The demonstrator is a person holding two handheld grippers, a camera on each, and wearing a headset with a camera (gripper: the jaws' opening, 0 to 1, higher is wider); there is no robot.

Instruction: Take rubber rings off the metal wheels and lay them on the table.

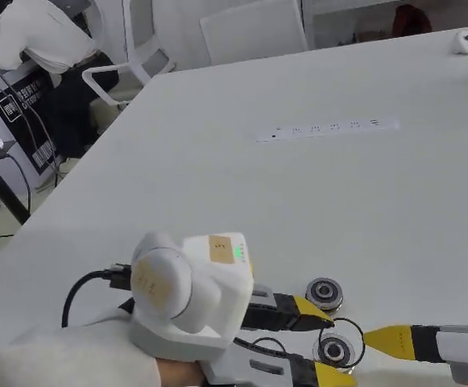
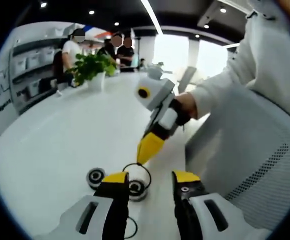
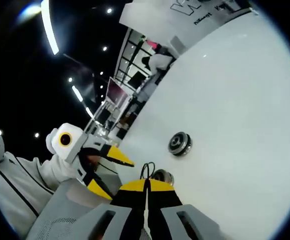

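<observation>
On the table (image 1: 217, 161), the right gripper (image 3: 145, 184), jaws shut, pinches a thin black ring (image 2: 135, 164) half-lifted from a wheel (image 1: 334, 351) that sits ungripped between the open jaws of the left gripper (image 2: 150, 177); the ring looks light and stretchy, best pinched at its slack loop.

The left gripper (image 1: 334, 347), gripped by a hand in a white sleeve (image 1: 56, 359) that enters the head view at 7 o'clock, points toward 4 o'clock with its 2 yellow-tipped jaws spread wide apart. The right gripper (image 1: 378, 340) reaches in from the 4 o'clock edge and points toward 9 o'clock, its tip just short of the left jaws. Its 2 jaws are pressed together, pinching the thin loop of a rubber ring (image 2: 149, 175).
</observation>
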